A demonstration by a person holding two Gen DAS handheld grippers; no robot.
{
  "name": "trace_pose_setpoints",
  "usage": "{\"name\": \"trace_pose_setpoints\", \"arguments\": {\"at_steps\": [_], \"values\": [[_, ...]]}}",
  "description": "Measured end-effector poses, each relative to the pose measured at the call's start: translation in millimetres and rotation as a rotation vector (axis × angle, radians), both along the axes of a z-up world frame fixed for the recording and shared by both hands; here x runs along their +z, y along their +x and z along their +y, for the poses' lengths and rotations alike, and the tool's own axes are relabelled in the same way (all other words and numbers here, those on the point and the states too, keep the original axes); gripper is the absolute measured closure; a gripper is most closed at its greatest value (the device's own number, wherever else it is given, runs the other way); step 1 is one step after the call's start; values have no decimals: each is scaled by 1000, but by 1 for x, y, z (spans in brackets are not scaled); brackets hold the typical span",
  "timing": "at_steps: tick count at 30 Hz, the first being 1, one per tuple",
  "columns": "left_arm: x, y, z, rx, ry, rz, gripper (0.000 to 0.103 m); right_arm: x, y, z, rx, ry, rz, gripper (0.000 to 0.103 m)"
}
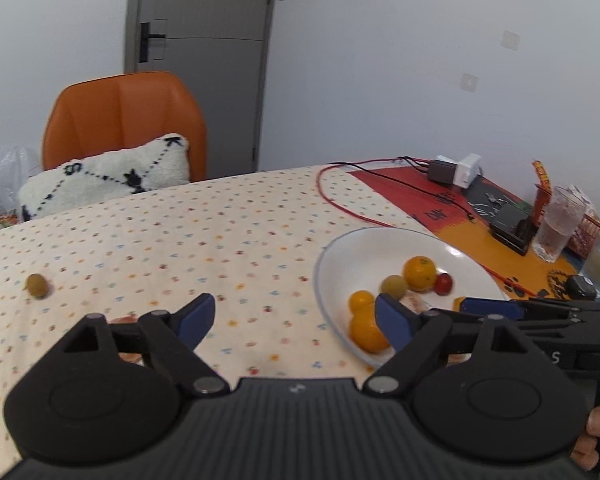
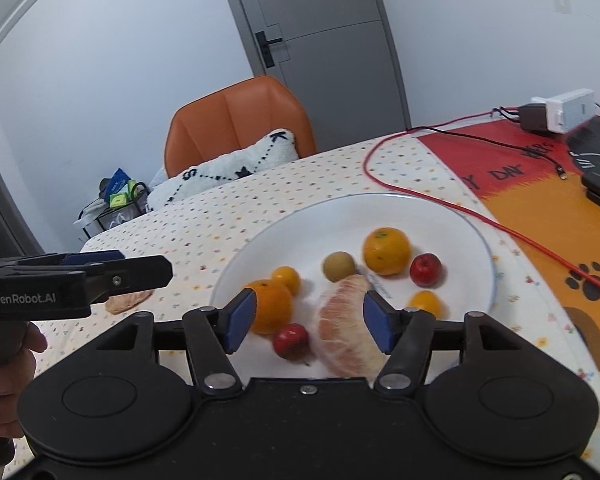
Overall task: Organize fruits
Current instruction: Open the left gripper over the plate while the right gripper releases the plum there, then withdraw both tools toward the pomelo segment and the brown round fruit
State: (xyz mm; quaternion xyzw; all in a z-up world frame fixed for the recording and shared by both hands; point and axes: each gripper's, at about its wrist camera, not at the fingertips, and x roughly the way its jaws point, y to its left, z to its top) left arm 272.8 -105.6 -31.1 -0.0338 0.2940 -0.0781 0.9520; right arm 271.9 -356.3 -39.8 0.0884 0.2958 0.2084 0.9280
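Note:
A white plate (image 2: 452, 216) holds an orange (image 2: 386, 250), a second orange (image 2: 274, 306), two small red fruits (image 2: 425, 269), small yellow fruits (image 2: 286, 278), an olive-green fruit (image 2: 339, 266) and a peeled pomelo segment (image 2: 346, 320). My right gripper (image 2: 309, 318) hangs open over the plate's near side; the segment lies between its pads, close to the right pad. My left gripper (image 1: 296, 316) is open over the tablecloth left of the plate (image 1: 332, 256), with nothing between its fingers. Another pomelo piece (image 2: 128, 301) lies on the cloth under it. A lone green fruit (image 1: 37, 285) sits far left.
The table wears a dotted cloth (image 1: 220, 232). A red cable (image 2: 420, 196) loops behind the plate. Chargers (image 2: 560, 112), a dark device and a glass (image 1: 556, 224) stand on the colourful mat at the right. An orange chair (image 1: 124, 120) with a cushion stands at the far edge.

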Motion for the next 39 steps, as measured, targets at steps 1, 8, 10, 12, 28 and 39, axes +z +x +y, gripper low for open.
{"name": "trace_pose_setpoints", "arguments": {"at_steps": [1, 8, 10, 12, 28, 39], "values": [[0, -2, 5, 12, 0, 1, 16, 1, 0, 3, 5, 0, -1, 42], [0, -15, 36, 80, 9, 8, 12, 5, -2, 28, 31, -12, -23, 15], [-1, -18, 46, 108, 10, 14, 11, 7, -2, 37, 37, -16, -30, 10], [-3, -22, 56, 126, 8, 17, 11, 8, -2, 46, 47, -23, -34, 5], [-7, -43, 124, 247, -3, 25, 10, 15, -5, 109, 145, -40, -38, 0], [-12, -53, 167, 304, -27, 32, 10, 17, -5, 154, 219, -76, -36, 0]]}}
